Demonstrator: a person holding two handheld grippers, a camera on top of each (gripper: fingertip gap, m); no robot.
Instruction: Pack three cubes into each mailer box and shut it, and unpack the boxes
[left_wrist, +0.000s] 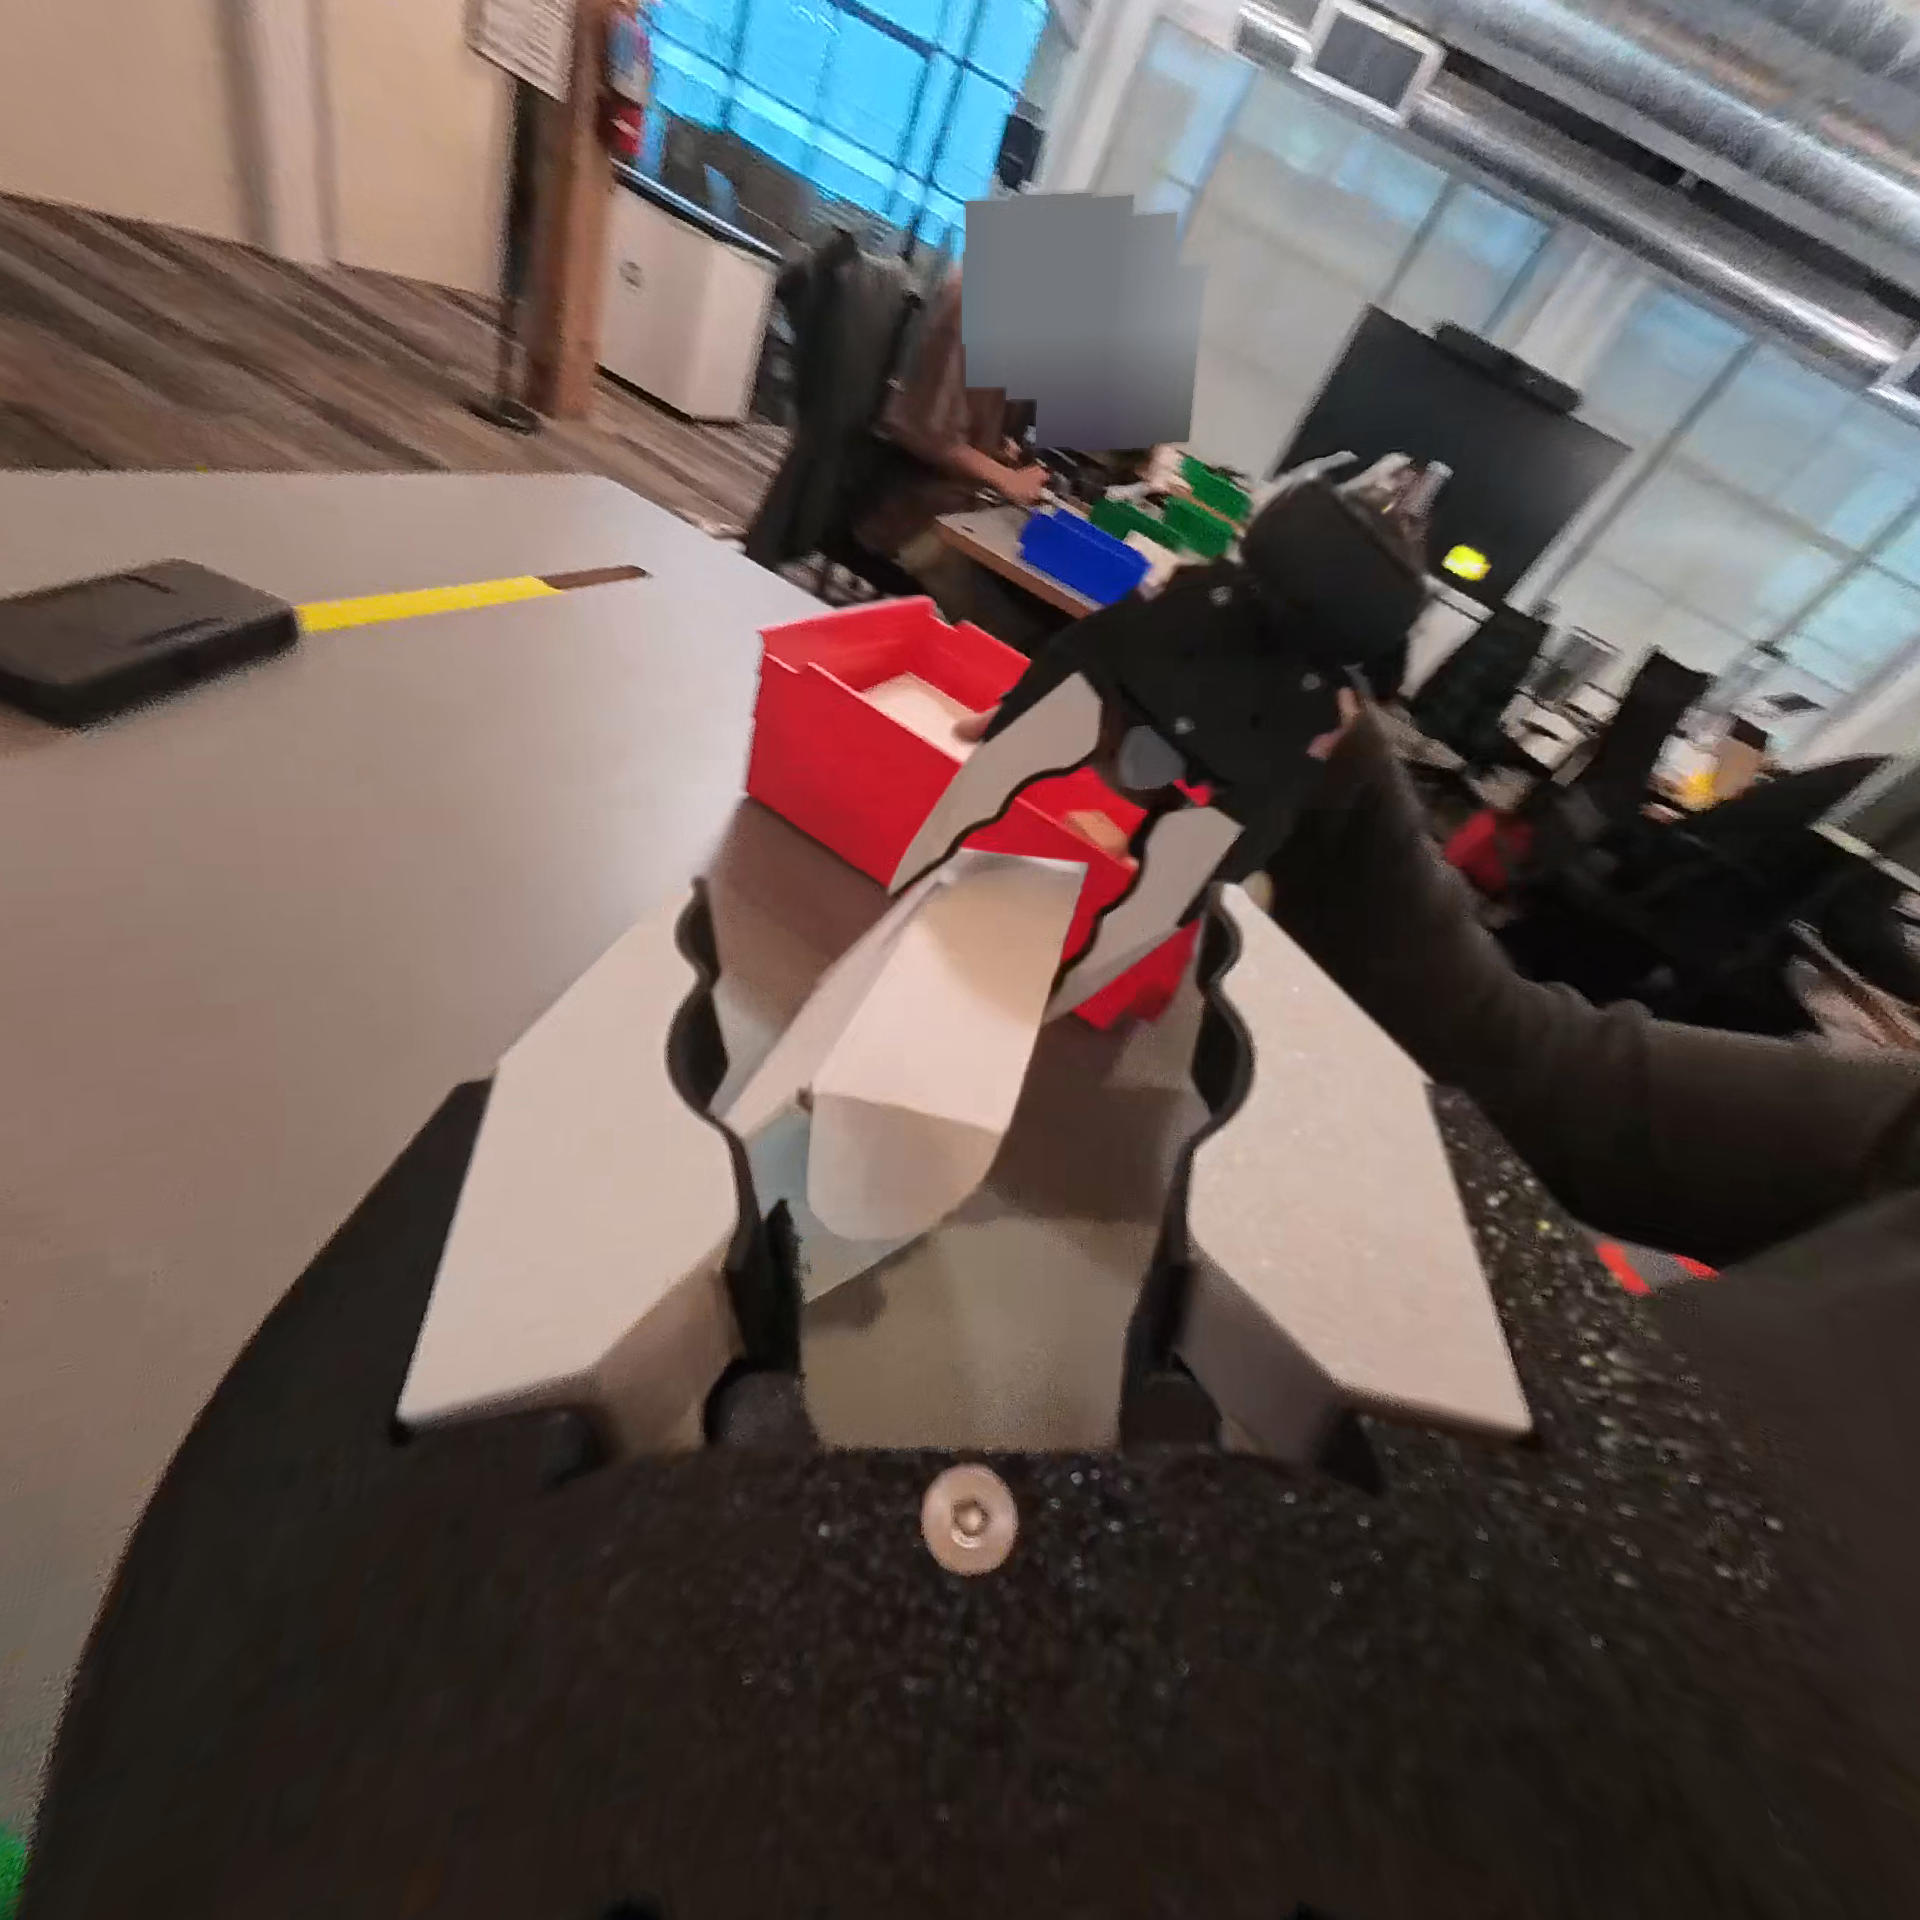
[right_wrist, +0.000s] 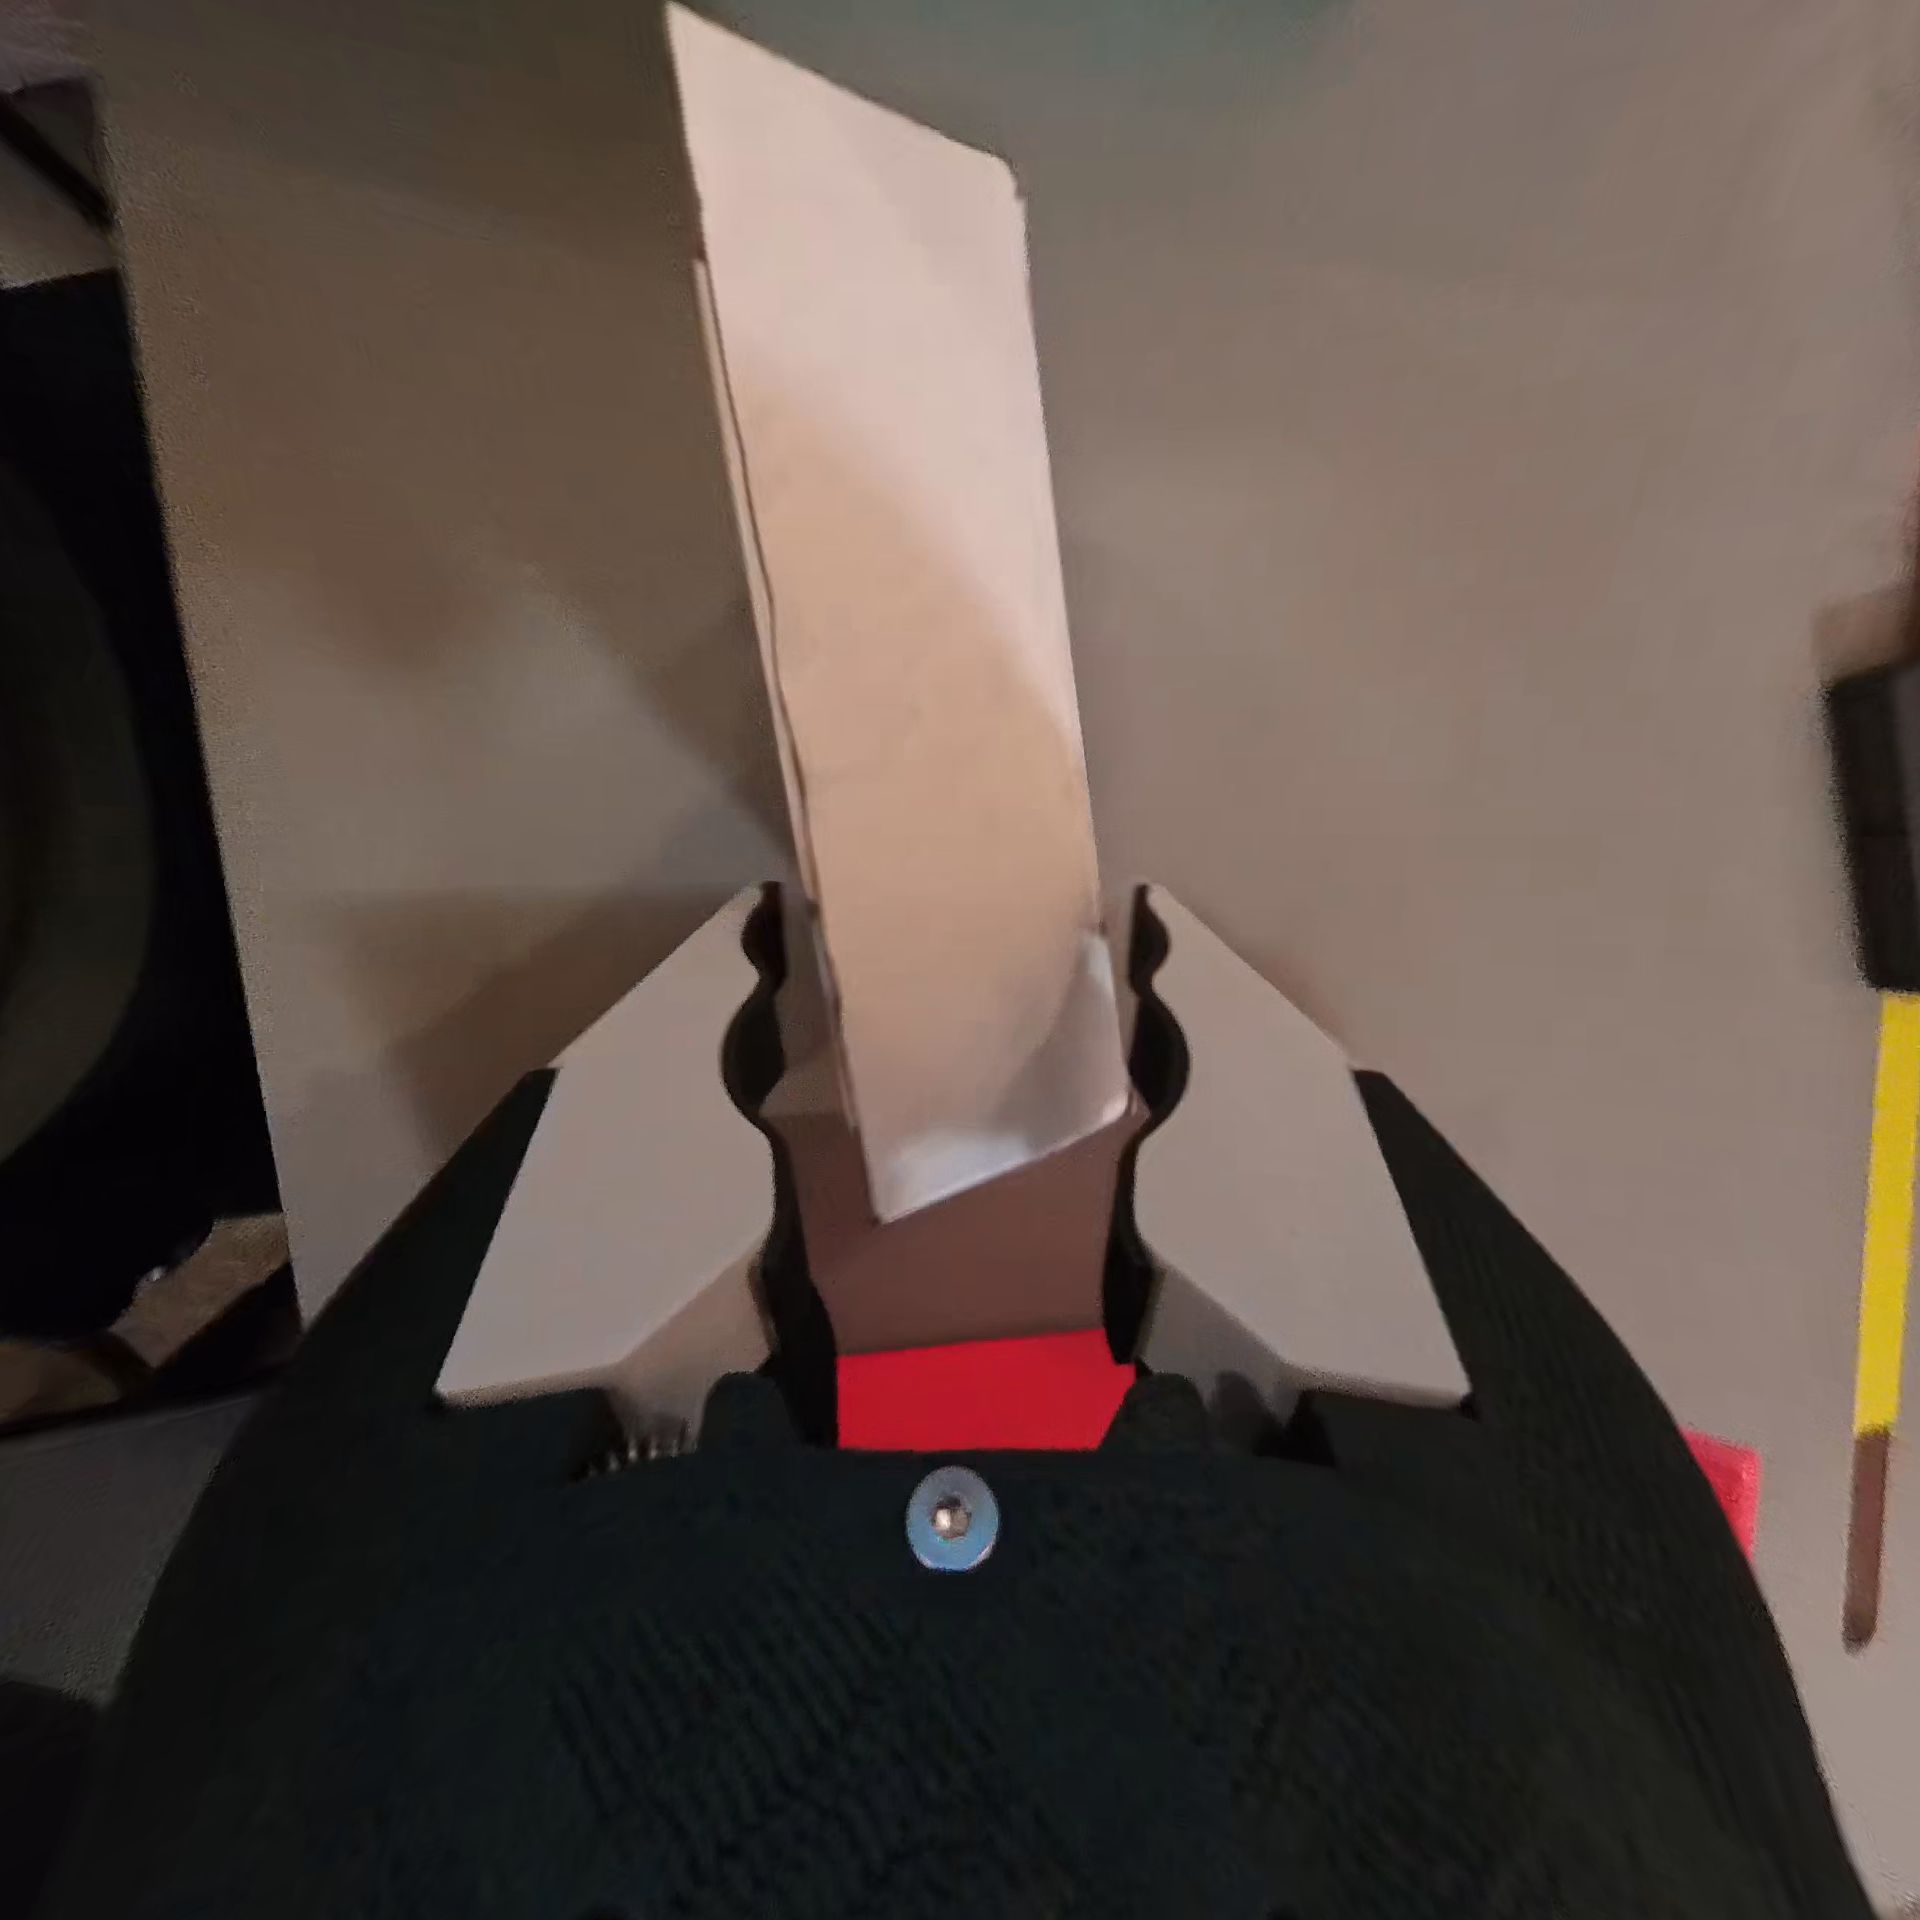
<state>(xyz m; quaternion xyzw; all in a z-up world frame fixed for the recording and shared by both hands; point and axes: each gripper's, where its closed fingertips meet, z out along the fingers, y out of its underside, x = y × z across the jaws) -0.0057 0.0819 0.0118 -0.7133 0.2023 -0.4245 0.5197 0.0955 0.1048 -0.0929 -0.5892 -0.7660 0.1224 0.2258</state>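
Observation:
A white mailer box (left_wrist: 935, 1039) hangs tilted over the grey table (left_wrist: 312, 935), between my two grippers. My right gripper (right_wrist: 954, 894) is shut on one end of the box (right_wrist: 894, 520), with a pad at each side of it. In the left wrist view the right gripper (left_wrist: 987, 935) comes in from the far right and holds the box's far end. My left gripper (left_wrist: 956, 904) is open around the near end; its left finger (left_wrist: 707, 1039) is close to the box and there is a clear gap at the right finger. No cubes show clearly.
Two red bins (left_wrist: 831, 748) stand on the table behind the box; red also shows under my right gripper (right_wrist: 977, 1392). A black device (left_wrist: 135, 634) and a yellow tape strip (left_wrist: 426, 603) lie at the far left. A person sits at another table beyond. From the right gripper's tips to the black device (left_wrist: 135, 634) is close to 35 cm.

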